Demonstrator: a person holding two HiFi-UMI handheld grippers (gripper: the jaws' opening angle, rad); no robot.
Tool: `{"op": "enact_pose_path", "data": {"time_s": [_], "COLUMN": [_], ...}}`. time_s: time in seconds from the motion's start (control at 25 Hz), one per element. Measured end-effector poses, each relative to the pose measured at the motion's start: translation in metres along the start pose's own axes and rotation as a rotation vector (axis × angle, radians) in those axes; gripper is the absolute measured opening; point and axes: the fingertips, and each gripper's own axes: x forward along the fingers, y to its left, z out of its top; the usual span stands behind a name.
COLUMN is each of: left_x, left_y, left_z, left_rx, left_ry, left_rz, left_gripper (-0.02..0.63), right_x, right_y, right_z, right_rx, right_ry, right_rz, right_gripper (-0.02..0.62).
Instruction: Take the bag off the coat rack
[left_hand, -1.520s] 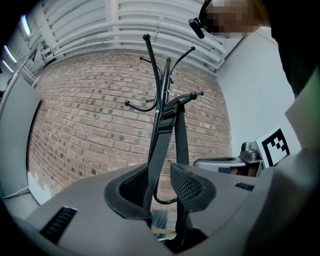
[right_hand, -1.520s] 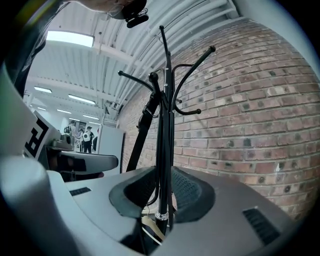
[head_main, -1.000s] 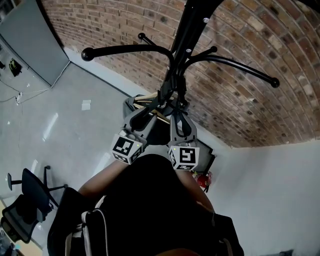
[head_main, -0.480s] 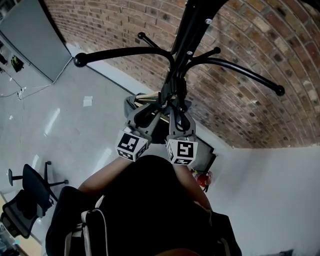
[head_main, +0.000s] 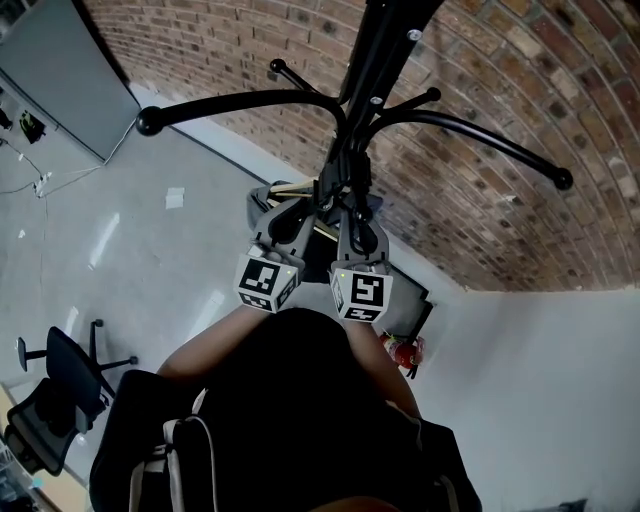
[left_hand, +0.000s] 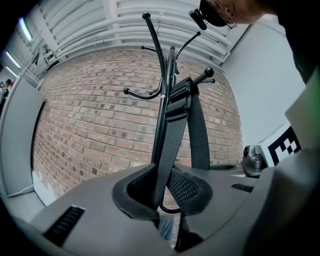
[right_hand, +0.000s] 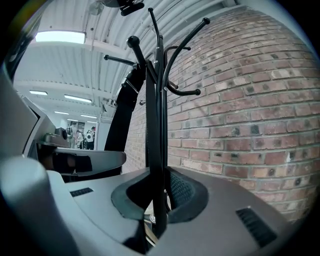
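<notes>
Hanging by its webbing straps, the bag is sitting low against the pole of the coat rack. In the head view it is mostly hiding under the two tools, with only a grey edge and a tan trim showing. Its near strap is climbing steeply to a knobbed hook, looping over it and dropping again as a second run alongside. The left gripper is reaching in level at that strap, and its fingers have just been closing around it. The webbing is lying between them against the left pad, but a gap is showing at the right pad, so they are not pinching it yet. The right gripper is standing just beside its partner, its fingers also parted. A dark band is running down between them, which I am reading as the other strap seen edge-on in line with the pole. Behind everything the brick wall is curving away. I am judging this as the grasping step, with the lift not yet begun. The next move is calling for both pairs of fingers to finish clamping the webbing. After that it is calling for raising the straps up and outward past the hook's knob, so the loop is clearing it without snagging.
</notes>
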Motion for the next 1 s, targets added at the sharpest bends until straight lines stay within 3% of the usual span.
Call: {"op": "enact_pose_path", "data": {"time_s": [0.44,0.76,1.0], "left_x": [-0.002,-0.016,-0.031], "left_y": [0.003,0.006,0.002], "left_z": [0.001,0.01,0.021], "left_rx": [-0.017,-0.133,-0.092], "left_ry": [0.003,0.02,0.003], "left_rz": [0.016,0.021,0.007], "left_gripper": [0.031,0.02,0.019], "right_x": [-0.005,-0.021,-0.04], "right_y": [0.001,-0.006,-0.013], "right_z": [-0.001,0.005,0.012], "right_rx": [-0.028,-0.033,-0.007], "right_ry": [-0.007,-0.027,-0.066], "right_rz": [-0.007,-0.003,-0.015], "right_gripper": [0.02,0.018,0.018]}}
